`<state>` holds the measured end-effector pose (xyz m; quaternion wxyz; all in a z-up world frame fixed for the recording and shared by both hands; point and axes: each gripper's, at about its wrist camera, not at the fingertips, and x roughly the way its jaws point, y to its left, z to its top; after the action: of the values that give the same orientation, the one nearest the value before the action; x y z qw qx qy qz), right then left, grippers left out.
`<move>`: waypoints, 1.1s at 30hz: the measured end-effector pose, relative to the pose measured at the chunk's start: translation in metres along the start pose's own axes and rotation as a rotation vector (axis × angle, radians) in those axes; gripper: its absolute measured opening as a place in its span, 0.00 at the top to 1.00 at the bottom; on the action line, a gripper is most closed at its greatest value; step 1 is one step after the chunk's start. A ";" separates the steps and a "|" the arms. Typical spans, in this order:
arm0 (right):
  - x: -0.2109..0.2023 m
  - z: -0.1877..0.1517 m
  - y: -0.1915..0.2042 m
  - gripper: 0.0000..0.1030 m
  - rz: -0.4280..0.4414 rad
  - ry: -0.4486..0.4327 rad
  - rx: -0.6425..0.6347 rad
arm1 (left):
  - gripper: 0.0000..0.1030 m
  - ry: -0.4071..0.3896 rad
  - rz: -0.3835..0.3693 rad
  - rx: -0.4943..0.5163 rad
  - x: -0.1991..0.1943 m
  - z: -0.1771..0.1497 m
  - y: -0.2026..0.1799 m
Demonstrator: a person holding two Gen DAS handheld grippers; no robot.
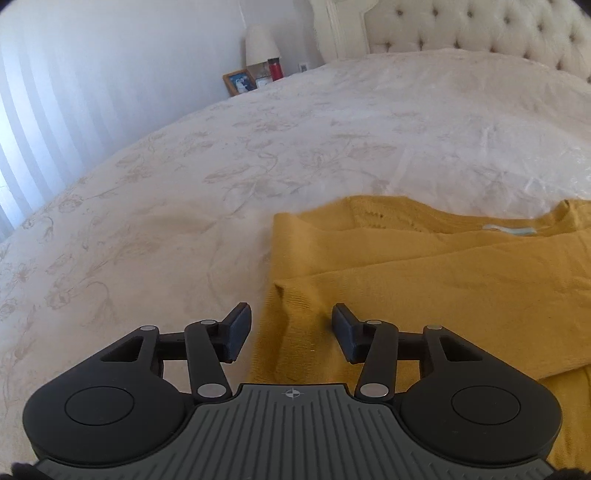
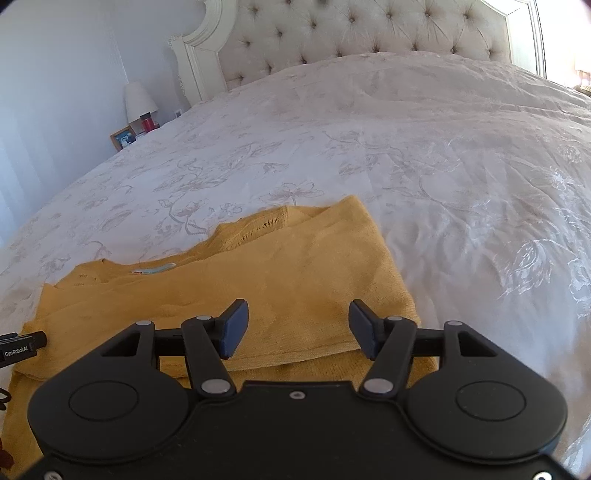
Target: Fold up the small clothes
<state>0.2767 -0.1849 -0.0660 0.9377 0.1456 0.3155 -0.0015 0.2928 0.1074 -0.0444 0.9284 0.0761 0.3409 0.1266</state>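
Note:
A mustard-yellow knit sweater (image 1: 424,273) lies flat on the white floral bedspread (image 1: 221,166), its sides folded inward and its neck label showing. My left gripper (image 1: 291,328) is open and empty, hovering over the sweater's near left edge. In the right wrist view the sweater (image 2: 280,273) fills the lower middle. My right gripper (image 2: 297,326) is open and empty above the sweater's near right part. The tip of the left gripper (image 2: 22,345) shows at that view's left edge.
The bedspread (image 2: 443,166) spreads far around the sweater. A tufted cream headboard (image 2: 369,33) stands at the back. A nightstand at the far left holds a lamp (image 1: 260,46), a red cup (image 1: 275,68) and a photo frame (image 1: 239,81).

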 end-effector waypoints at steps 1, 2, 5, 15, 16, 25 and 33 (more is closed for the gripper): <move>0.000 0.000 0.000 0.37 0.001 -0.001 0.002 | 0.54 -0.058 -0.030 0.035 -0.009 -0.005 -0.006; 0.000 0.000 0.000 0.37 0.002 -0.003 0.003 | 0.54 -0.106 -0.042 0.090 -0.017 -0.009 -0.014; 0.000 -0.001 0.001 0.37 0.007 -0.001 0.001 | 0.54 -0.254 -0.054 0.281 -0.038 -0.023 -0.036; -0.001 -0.002 0.003 0.37 0.012 -0.002 -0.002 | 0.54 -0.040 -0.025 0.076 -0.006 -0.018 0.000; -0.002 -0.002 0.003 0.37 0.013 -0.002 -0.006 | 0.54 -0.070 -0.064 0.100 -0.012 -0.021 -0.002; -0.001 -0.001 0.003 0.37 0.013 -0.002 -0.001 | 0.54 -0.248 -0.108 0.377 -0.035 -0.037 -0.041; 0.005 -0.003 0.006 0.33 0.002 0.023 -0.023 | 0.39 0.014 -0.001 0.085 0.014 -0.020 0.001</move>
<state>0.2797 -0.1781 -0.0692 0.9356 0.1353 0.3261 0.0047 0.2902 0.1132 -0.0678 0.9221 0.1143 0.3524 0.1119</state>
